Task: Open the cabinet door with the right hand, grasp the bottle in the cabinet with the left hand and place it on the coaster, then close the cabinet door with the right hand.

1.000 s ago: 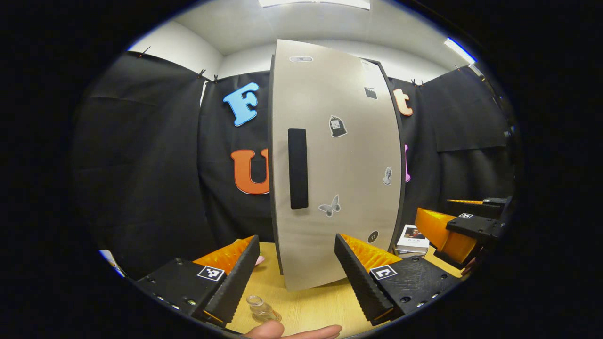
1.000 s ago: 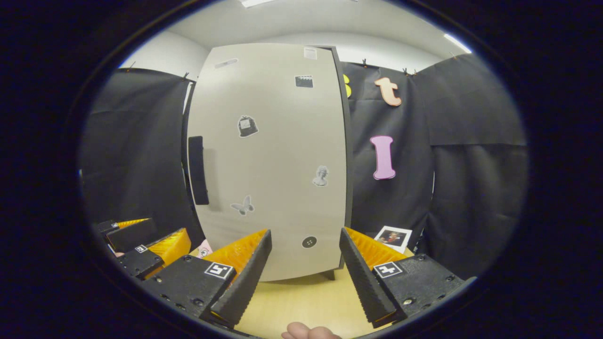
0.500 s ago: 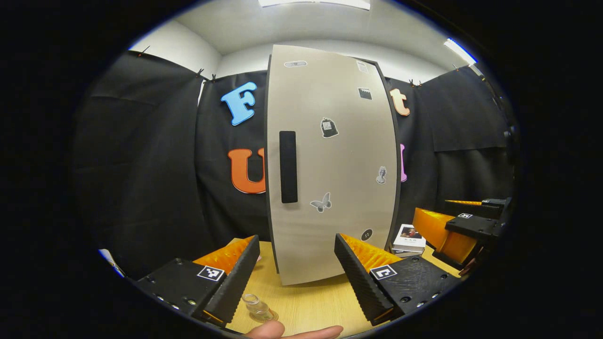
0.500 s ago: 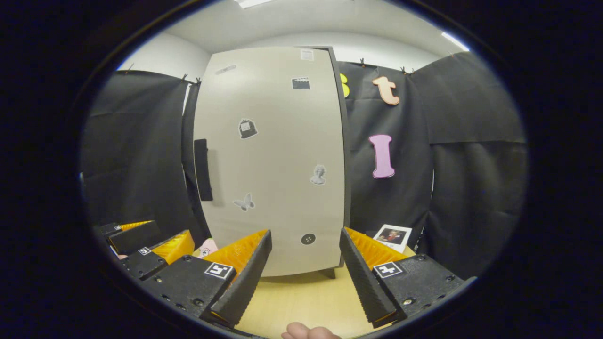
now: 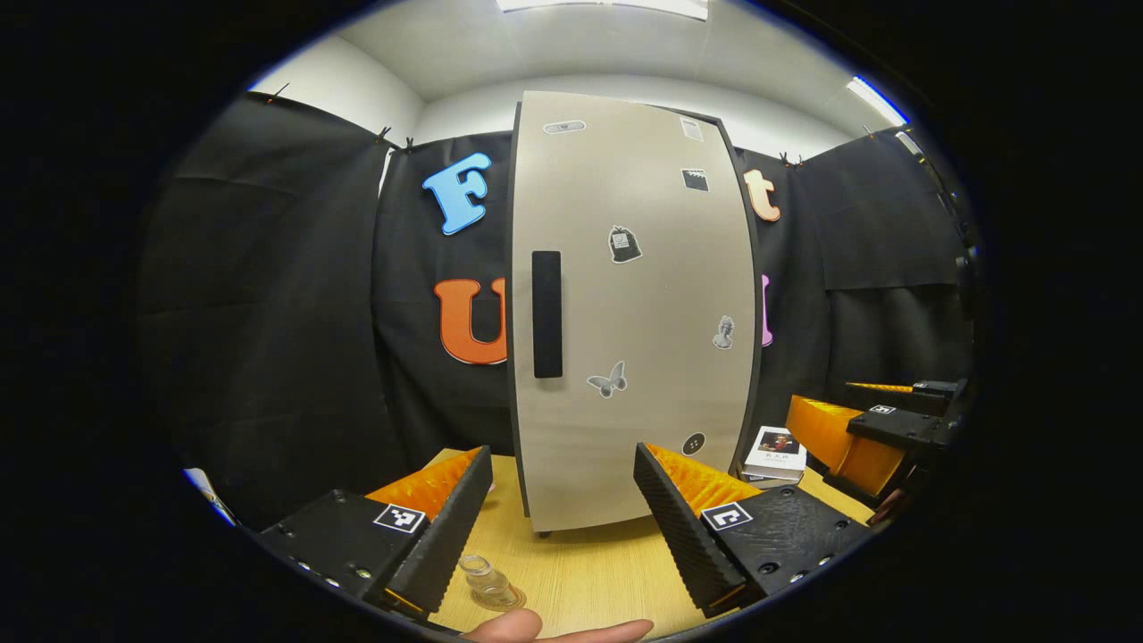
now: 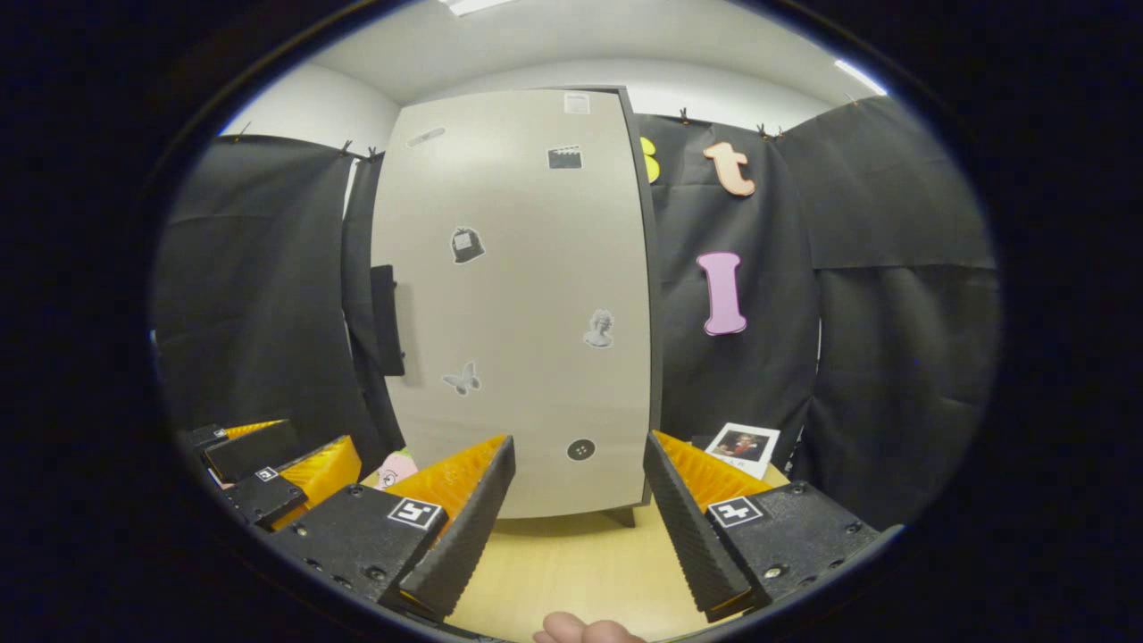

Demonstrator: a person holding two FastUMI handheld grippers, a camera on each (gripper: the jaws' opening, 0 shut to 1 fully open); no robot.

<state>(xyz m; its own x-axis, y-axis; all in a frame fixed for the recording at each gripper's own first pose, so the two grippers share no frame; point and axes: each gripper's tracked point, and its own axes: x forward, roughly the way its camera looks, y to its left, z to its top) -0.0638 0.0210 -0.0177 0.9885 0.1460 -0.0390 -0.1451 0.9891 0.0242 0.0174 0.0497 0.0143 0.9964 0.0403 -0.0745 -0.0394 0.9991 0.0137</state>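
Both hand-held grippers, left hand-held gripper (image 5: 563, 509) and right hand-held gripper (image 6: 579, 500), are gaping wide, empty. Small glass bottle (image 5: 489, 585) is sitting just below the left one: likely light, slippery, fragile; grip mid-body.

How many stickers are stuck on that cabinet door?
7 on the cabinet door: two near the top, a clapperboard beneath them, a bag-shaped one mid-door, a bust at right, a butterfly lower down, a button near the bottom. None looks hidden.

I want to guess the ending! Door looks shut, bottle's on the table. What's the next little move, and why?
Probably just draw the right gripper back from the cabinet door and rest. The door looks flush, the bottle stands on the table by the left gripper, and both grippers are open, holding nothing.
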